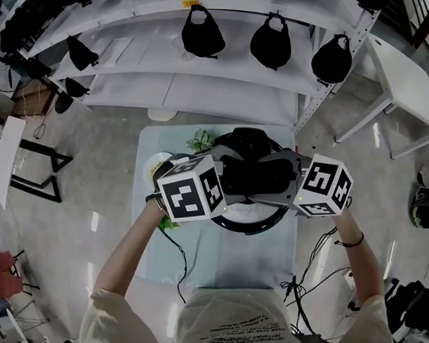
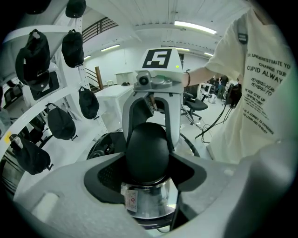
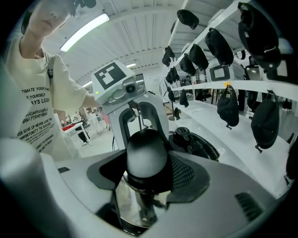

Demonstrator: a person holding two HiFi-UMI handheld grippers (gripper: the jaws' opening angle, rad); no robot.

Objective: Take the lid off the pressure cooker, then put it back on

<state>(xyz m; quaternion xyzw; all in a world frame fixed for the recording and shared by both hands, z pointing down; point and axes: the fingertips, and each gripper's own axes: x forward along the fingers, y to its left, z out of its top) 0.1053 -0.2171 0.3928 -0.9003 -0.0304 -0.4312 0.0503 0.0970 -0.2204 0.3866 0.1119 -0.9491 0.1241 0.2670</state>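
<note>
— What surrounds the job?
— A white shelving rack (image 1: 197,90) hung with black caps (image 1: 203,35) runs behind the tabletop (image 1: 204,266). A white side table (image 1: 400,69) stands off to the right. The pressure cooker (image 1: 253,228) sits mid-tabletop with its black lid (image 1: 250,141) seated on it. A leafy green sprig (image 1: 201,141) lies just beside it at the far left, and a thin cable (image 1: 181,263) trails over the near part.
— And the tools?
— They face each other across the cooker's near side. The left tool (image 2: 148,160) is clamped on a rounded black handle (image 2: 146,139). The right tool (image 3: 146,162) clasps the same handle from the opposite side.
— What cannot be made out?
— In the head view, the marker cubes (image 1: 190,190) cover the handle and both grips. Whether the handle belongs to lid or pot stays unclear. The steel body (image 2: 149,200) below it shows only in part.
</note>
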